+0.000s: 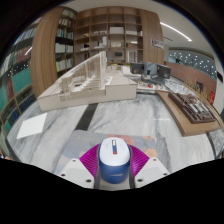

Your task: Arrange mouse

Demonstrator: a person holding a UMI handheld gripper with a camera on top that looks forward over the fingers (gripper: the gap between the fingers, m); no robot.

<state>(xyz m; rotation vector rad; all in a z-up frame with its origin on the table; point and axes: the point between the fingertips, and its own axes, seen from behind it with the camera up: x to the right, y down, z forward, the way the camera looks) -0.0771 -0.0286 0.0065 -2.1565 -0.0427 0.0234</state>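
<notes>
— Where's the mouse point(113, 160) from where you sit?

— I see it white and blue between the magenta pads point(88, 158), jaws clenched on both its sides, above the marbled counter point(100, 125).

— And past the mouse?

— An architectural model point(90, 78), with wooden shelving point(105, 30) farther behind; a white sheet point(30, 126) lies off to the mouse's left.

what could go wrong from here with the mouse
The mouse sits between the gripper fingers, and the pink pads look close on both sides. Its rounded shell could slip or twist out if the hold is off-centre. The marble-patterned table looks smooth, so a dropped mouse might slide. Ahead stand architectural models and a tray model; a wide swing with the mouse could knock them.
</notes>
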